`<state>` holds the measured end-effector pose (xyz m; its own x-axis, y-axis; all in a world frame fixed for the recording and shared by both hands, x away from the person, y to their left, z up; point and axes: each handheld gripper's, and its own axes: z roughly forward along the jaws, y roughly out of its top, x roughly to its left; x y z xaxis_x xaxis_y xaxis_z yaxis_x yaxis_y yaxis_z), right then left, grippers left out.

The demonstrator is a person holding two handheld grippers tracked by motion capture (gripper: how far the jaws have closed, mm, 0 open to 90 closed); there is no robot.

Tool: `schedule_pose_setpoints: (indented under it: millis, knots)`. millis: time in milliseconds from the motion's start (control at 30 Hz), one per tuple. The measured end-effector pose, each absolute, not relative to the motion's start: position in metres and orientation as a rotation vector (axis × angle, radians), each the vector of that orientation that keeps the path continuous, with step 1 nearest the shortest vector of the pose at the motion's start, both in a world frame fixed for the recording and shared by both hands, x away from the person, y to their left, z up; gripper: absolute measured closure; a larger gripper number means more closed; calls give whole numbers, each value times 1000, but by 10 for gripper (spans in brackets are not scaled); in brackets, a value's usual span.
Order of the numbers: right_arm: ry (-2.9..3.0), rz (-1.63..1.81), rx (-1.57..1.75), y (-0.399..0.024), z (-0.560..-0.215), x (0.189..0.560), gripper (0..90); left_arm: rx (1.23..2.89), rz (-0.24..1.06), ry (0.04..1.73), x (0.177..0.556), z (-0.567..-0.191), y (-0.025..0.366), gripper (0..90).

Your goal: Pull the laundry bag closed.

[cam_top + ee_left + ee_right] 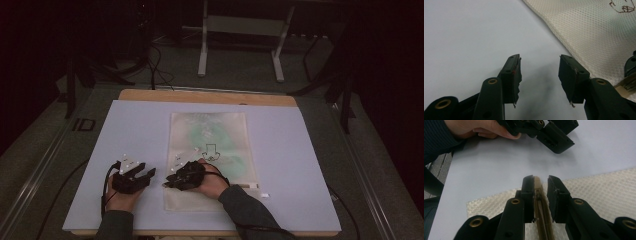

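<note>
High view: pale sheet (140, 135) covers wooden table (150, 94); dark room, cabled floor (165, 65).

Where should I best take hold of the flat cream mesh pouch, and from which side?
Probably by the tan zipper strip at the near end of the cream mesh pouch. The pouch lies flat on the mat, so its face offers no hold, while the strip stands proud. Come in low along that end, one jaw on each side, as the right gripper sits now.

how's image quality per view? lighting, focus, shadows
High view: dim and soft, dark surroundings, mesh bag print faint. Left gripper view: bright, left hand-held gripper sharp, soft shadow beneath on the sheet. Right gripper view: right hand-held gripper slightly blurred, bag weave clear.
</note>
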<state>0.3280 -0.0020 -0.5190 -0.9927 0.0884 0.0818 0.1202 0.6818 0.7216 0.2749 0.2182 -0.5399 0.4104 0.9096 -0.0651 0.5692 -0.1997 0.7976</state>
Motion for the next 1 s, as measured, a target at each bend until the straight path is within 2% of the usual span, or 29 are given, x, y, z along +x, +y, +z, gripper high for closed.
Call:
schedule_pose_setpoints:
  millis: [633,800,833,1000]
  knots:
    - [-2835,-1185,-153,18,-526,329,747,1887,549,1262,275,-540,219,515]
    - [-2837,-1174,-160,21,-528,330,769,1885,547,1262,275,-540,219,515]
    - [-2836,-1167,-162,22,-528,331,801,1885,547,1262,275,-540,219,515]
    - [-2844,-1175,-165,21,-527,330,808,1886,547,1261,275,-540,219,515]
